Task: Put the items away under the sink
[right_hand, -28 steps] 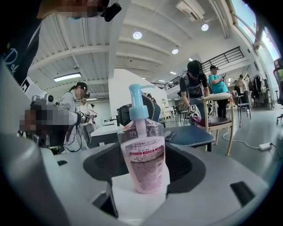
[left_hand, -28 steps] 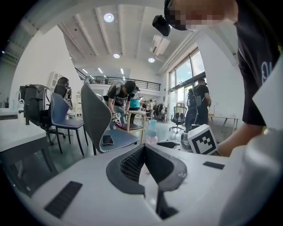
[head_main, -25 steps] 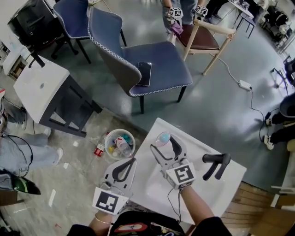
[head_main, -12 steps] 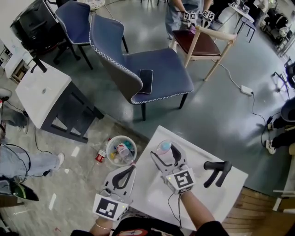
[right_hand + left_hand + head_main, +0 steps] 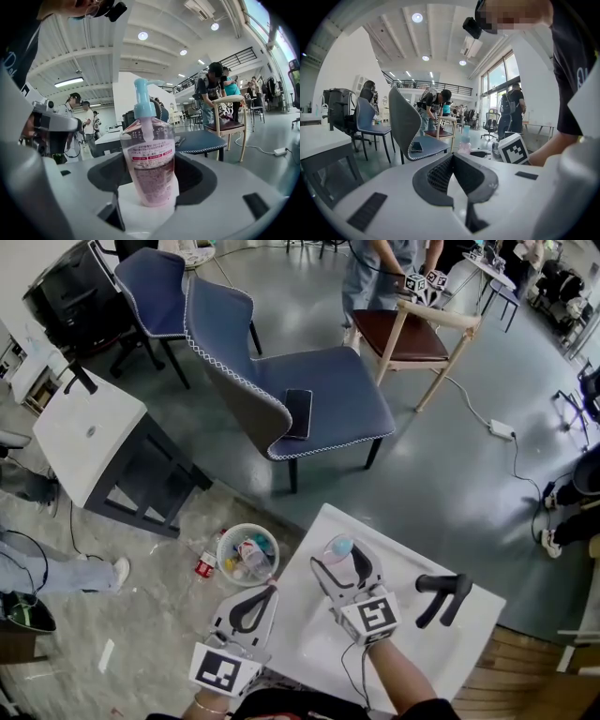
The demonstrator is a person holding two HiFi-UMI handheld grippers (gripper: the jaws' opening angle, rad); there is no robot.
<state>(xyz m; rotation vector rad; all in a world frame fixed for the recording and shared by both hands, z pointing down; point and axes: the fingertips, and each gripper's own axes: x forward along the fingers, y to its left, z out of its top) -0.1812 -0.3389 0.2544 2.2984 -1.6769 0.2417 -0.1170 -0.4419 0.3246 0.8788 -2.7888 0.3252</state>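
Observation:
A clear pump bottle (image 5: 337,546) with pink contents and a blue pump stands on the white sink counter (image 5: 309,634) near its far corner. My right gripper (image 5: 336,561) is open, its jaws on either side of the bottle (image 5: 151,159). In the right gripper view the bottle sits against the right jaw, with a small gap on the left. My left gripper (image 5: 270,570) is shut and empty, hanging over the counter's left edge. In the left gripper view (image 5: 451,157) its jaws meet in a point, and the bottle (image 5: 464,143) shows beyond them.
A black faucet (image 5: 441,594) stands on the counter to the right. A round bin (image 5: 247,554) of rubbish sits on the floor left of the counter. Beyond are a blue chair (image 5: 328,381) with a phone (image 5: 298,413), a wooden chair (image 5: 412,334) and a white side table (image 5: 89,432).
Both grippers and the bottle stay almost where they were. The person by the wooden chair in the background has moved to the right.

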